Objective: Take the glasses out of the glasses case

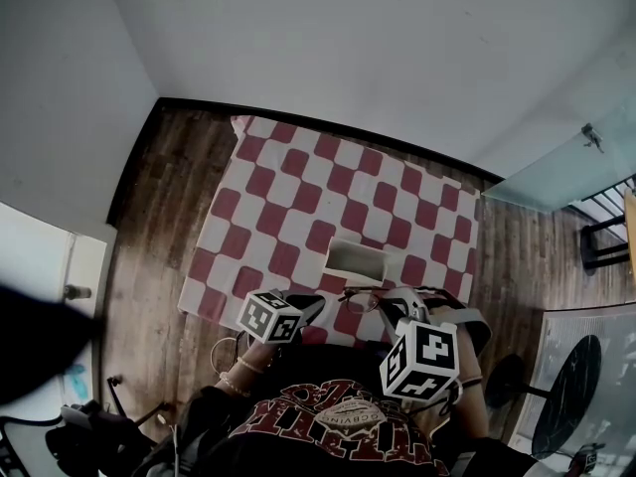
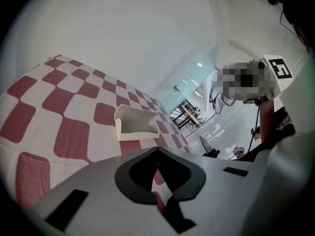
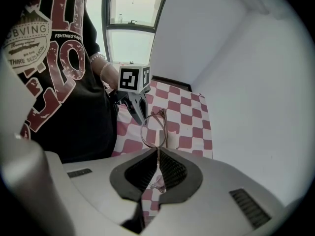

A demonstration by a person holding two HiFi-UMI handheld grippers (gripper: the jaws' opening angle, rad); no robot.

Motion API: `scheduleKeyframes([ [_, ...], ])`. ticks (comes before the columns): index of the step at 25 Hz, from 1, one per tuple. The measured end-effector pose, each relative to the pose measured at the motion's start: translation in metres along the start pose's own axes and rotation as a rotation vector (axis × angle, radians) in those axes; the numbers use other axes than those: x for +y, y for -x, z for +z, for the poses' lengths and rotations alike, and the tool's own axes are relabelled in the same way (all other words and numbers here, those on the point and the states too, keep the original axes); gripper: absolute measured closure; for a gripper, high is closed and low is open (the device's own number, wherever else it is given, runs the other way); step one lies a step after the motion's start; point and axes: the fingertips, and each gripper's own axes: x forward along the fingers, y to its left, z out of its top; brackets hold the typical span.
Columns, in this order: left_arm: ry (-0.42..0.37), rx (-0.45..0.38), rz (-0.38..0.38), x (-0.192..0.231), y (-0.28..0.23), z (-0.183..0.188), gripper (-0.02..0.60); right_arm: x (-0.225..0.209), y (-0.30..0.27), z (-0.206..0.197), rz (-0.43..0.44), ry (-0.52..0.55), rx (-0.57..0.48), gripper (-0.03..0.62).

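A white glasses case (image 1: 355,259) lies open on the red-and-white checked tablecloth (image 1: 298,197), near its front edge. A thin-framed pair of glasses (image 3: 153,130) is out of the case, in the air on its near side, with my right gripper (image 3: 157,150) shut on them. In the head view the glasses (image 1: 361,301) show just left of the right gripper (image 1: 390,302). My left gripper (image 1: 312,305) hovers beside them at the cloth's front edge, its jaws closed on nothing (image 2: 157,149). The case (image 2: 135,123) looks empty in the left gripper view.
The table stands on dark wood floor (image 1: 149,256) against a white wall (image 1: 378,48). A glass panel (image 1: 566,172) and a round black table (image 1: 576,386) stand to the right. The person's dark printed shirt (image 1: 338,415) is close behind both grippers.
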Motion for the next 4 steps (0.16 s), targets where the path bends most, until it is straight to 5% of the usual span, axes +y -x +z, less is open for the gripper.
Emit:
scheduleKeyframes([
  [4,0.0,0.0,-0.004,-0.0007,0.0001,0.0002,0.583,0.0007,-0.0006,-0.0012,0.008,0.004,0.008,0.568],
])
